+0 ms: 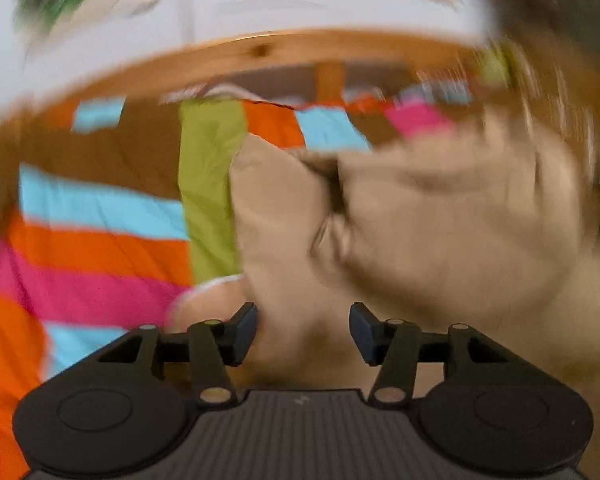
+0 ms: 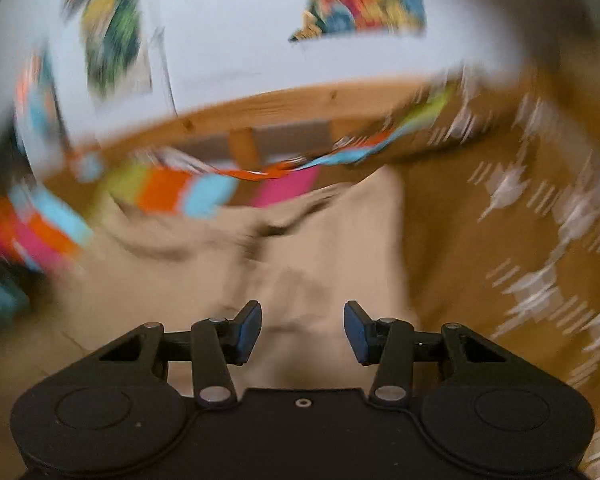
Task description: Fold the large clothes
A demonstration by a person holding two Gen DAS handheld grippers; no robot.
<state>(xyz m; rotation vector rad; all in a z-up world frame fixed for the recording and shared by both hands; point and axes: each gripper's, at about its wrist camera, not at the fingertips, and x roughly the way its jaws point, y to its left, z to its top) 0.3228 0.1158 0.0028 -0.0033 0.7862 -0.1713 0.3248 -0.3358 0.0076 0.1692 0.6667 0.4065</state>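
Blur smears both wrist views, so I judge contact poorly here. My left claw [image 1: 303,334] stands wide with nothing between its pads, and my right claw [image 2: 302,332] is just as wide and empty. The beige garment [image 1: 440,216] lies bunched on the striped bedcover [image 1: 100,240], close in front of both claws, its folds heaped rather than flat. Closing now, I risk pinching several layers at once or catching the bedcover beneath, dragging it up with the cloth. The brown patterned textile [image 2: 520,240] beside the garment could snag too.
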